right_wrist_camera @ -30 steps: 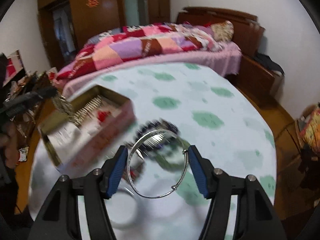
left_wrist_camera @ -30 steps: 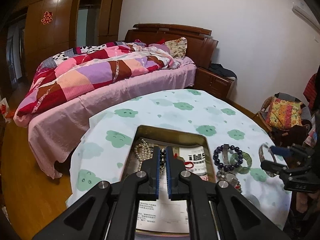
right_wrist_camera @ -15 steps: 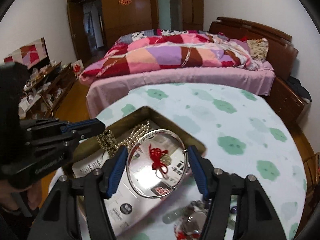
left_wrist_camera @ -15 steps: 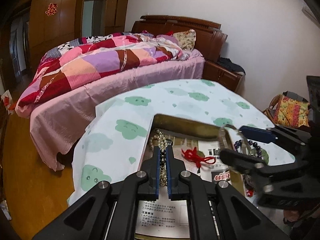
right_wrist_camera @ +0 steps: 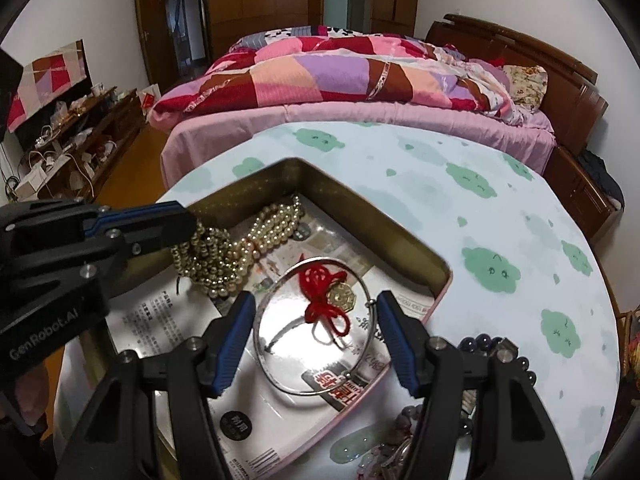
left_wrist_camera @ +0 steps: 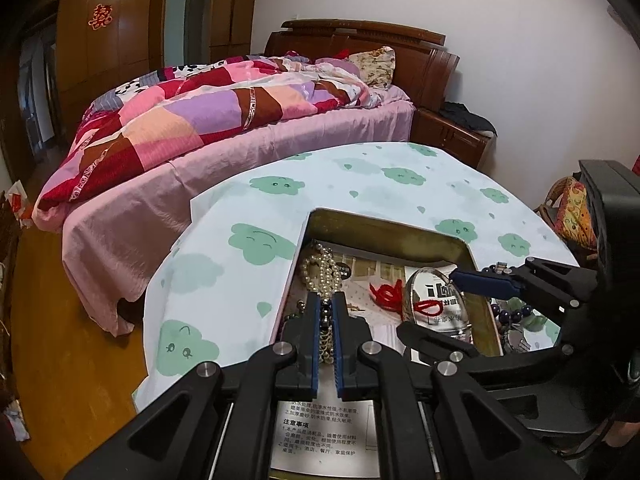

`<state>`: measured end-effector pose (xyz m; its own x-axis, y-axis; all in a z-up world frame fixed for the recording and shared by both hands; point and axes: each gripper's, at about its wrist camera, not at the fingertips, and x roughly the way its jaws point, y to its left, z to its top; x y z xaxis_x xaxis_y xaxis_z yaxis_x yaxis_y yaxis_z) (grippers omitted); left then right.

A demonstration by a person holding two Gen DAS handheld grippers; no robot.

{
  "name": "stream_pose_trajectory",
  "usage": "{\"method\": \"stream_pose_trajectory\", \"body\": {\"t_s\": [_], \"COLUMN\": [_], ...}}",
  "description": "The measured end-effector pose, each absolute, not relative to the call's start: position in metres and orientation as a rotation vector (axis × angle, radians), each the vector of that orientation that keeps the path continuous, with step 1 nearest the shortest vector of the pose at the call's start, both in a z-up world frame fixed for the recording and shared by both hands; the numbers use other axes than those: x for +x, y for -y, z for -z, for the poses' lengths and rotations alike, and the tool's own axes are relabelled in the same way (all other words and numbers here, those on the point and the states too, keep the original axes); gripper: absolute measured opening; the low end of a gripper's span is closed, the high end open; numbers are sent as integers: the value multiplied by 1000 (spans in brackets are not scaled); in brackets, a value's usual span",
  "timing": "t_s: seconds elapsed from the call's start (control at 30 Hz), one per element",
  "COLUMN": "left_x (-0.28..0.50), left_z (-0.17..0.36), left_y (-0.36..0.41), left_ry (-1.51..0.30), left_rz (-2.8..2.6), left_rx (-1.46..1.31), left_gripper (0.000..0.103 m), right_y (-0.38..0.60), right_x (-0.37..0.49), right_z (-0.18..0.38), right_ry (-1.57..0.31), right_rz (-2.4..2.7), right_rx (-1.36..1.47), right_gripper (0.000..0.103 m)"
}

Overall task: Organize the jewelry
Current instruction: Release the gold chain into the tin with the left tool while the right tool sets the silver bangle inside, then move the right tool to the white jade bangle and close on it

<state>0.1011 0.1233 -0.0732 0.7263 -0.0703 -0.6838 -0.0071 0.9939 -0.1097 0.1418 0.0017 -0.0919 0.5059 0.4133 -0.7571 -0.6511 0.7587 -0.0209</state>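
A gold tin box (left_wrist_camera: 404,227) (right_wrist_camera: 352,196), lined with printed paper, sits on the cloud-print tablecloth. My right gripper (right_wrist_camera: 314,334) (left_wrist_camera: 434,304) is shut on a silver bangle (right_wrist_camera: 276,376) (left_wrist_camera: 412,284) and holds it over the box, above a red cord charm (right_wrist_camera: 324,304) (left_wrist_camera: 386,292). My left gripper (left_wrist_camera: 327,312) (right_wrist_camera: 176,220) is shut on a pearl necklace (left_wrist_camera: 324,268) (right_wrist_camera: 232,248) whose strands lie in the box's left corner.
Dark bead bracelets (right_wrist_camera: 492,348) (left_wrist_camera: 514,314), a green jade piece (right_wrist_camera: 352,448) and other jewelry lie on the cloth right of the box. A bed (left_wrist_camera: 224,120) with a patchwork quilt stands beyond the table.
My right gripper has carried the silver bangle from the pile on the cloth leftward, then lower over the box. My left gripper stays shut on the pearl necklace.
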Motion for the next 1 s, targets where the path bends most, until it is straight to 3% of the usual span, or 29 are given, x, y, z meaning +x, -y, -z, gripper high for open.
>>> {"method": "stream_pose_trajectory", "body": {"t_s": [0.23, 0.33, 0.4, 0.43, 1.0], "left_x": [101, 100, 95, 95, 83], "left_z": [70, 66, 60, 58, 52], "left_y": [-124, -127, -127, -127, -97], "left_ry": [-754, -739, -707, -697, -697], "left_rz": [19, 7, -6, -9, -1], "left_rx": [-103, -107, -112, -112, -72], "left_gripper": [6, 30, 59, 61, 61], "right_y": [0, 4, 8, 11, 89], "right_x": [140, 137, 134, 133, 125], "right_z": [91, 87, 83, 81, 68], "right_ry": [-810, -801, -794, -790, -790], "right_rz": [-656, -657, -655, -656, -555], "right_rx": [-326, -312, -296, -289, -180], "right_gripper": [70, 72, 75, 76, 82]}}
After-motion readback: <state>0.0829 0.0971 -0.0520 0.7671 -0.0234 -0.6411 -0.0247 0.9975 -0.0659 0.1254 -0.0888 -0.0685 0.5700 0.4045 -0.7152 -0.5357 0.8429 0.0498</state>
